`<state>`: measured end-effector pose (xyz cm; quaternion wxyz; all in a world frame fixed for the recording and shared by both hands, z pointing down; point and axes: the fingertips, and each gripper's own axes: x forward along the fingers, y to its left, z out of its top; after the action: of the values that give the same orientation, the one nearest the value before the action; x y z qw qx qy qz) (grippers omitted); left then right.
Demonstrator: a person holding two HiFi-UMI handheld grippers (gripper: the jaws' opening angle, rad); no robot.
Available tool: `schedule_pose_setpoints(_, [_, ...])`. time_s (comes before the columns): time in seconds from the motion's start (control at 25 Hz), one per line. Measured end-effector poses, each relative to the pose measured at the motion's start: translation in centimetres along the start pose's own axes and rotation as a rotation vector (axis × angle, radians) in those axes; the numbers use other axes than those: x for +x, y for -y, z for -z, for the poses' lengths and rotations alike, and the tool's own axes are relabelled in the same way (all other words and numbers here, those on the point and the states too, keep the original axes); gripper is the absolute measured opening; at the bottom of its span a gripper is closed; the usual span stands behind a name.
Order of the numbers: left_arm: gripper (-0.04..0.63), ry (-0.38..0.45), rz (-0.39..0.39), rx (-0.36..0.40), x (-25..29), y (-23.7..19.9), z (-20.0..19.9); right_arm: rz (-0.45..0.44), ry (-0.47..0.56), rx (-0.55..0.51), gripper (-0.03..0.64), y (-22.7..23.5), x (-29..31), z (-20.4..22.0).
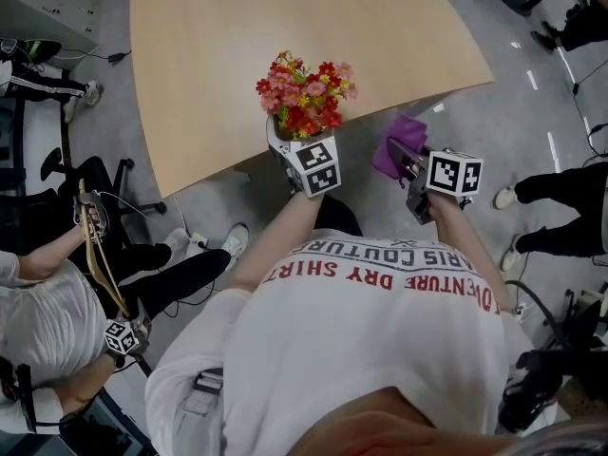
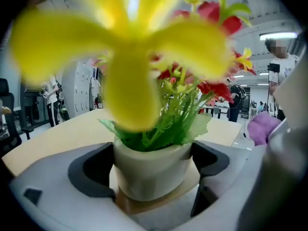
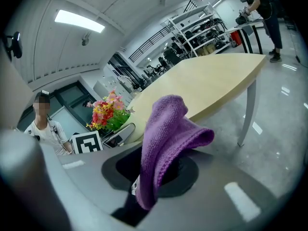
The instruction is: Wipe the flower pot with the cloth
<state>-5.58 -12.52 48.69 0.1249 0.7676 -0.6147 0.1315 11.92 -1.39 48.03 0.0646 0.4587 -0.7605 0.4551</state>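
Nearest the person, the right claw (image 3: 155,179) is clenched on one end of the purple cloth (image 3: 166,138). The rest of the cloth stands up out of the jaws and flops over to the right. This claw hangs over the floor, just off the near edge of the tabletop (image 1: 285,27). The left claw (image 1: 290,139) sits at about the same reach, its two jaws pressed to either side of the white flower pot (image 2: 151,170), gripping it low on the wall. The pot stands upright in that grip, with the flowers (image 1: 304,93) spreading above it. It sits right at the tabletop's near edge, and I cannot tell whether it rests on the wood or is lifted clear. The move to come turns on one relation: the pot lies to the left of the cloth, near it but apart, at much the same height. The right claw therefore looks to be the one to travel, sideways to its left, bringing the loose fold against the pot's exposed wall between the left jaws. Beyond both, the tabletop runs away bare towards the room.
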Motion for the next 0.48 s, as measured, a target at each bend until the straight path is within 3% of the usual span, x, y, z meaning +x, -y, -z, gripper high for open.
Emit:
schedule_pose_setpoints(0.2, [0.506, -0.011, 0.067, 0.017, 0.4, -1.9, 0.2, -0.019, -0.011, -0.002, 0.051, -1.5, 2.1, -0.5])
schedule_pose_setpoints(0.48, [0.506, -0.017, 0.274, 0.102, 1.3, -1.1, 1.1, -0.097, -0.026, 0.007, 0.051, -1.5, 4.5, -1.0])
